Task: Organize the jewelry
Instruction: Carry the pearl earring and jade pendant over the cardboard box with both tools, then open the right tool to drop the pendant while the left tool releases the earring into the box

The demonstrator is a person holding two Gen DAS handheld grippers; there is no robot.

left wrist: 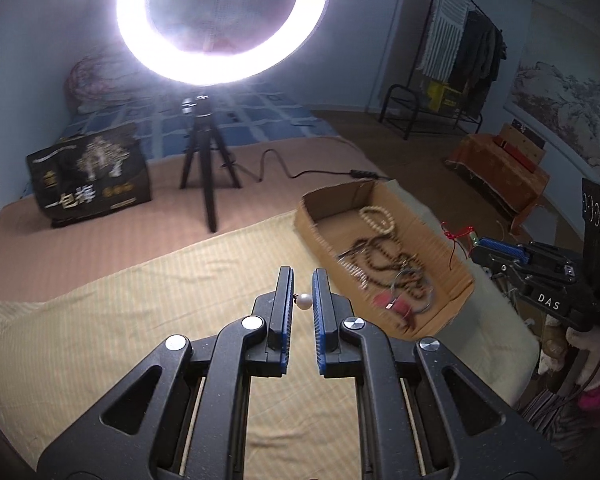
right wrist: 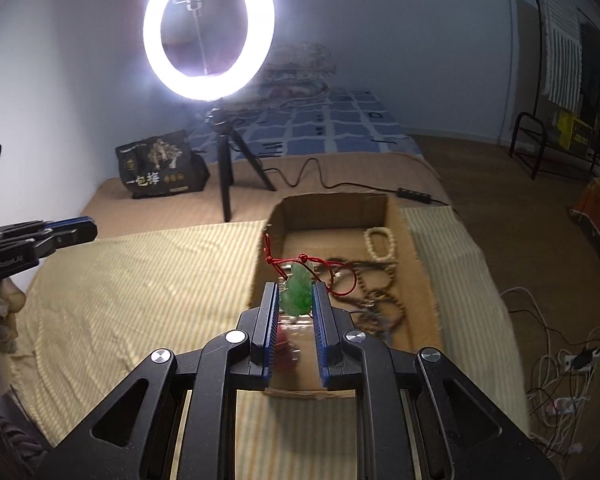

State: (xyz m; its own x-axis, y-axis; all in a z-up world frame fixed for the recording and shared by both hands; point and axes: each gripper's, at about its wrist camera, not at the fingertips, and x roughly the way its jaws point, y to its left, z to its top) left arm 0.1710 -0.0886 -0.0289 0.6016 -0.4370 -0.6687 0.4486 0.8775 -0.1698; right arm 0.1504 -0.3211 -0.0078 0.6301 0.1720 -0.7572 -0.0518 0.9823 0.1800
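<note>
A bed is filling both views, and a yellow striped cloth is lying across its near part. A lit ring light on a black tripod is standing on the bed at the far side, with a dark printed bag to its left.

An open cardboard box is resting on the right part of the cloth. Inside it a pale bead bracelet is lying toward the far end, and dark bead strings are lying tangled nearer, touching one another; a red item at the near end is too blurred to identify.

The left gripper is hanging above the cloth, just left of the box, and is clamping a small white pearl between its blue pads, its jaws nearly together.

The right gripper is hanging over the near left part of the box and is gripping a green carved pendant between its pads. A red cord knotted to the pendant's top is looping out to both sides. In the right wrist view the left gripper is appearing at the far left edge, well apart from the box.
</note>
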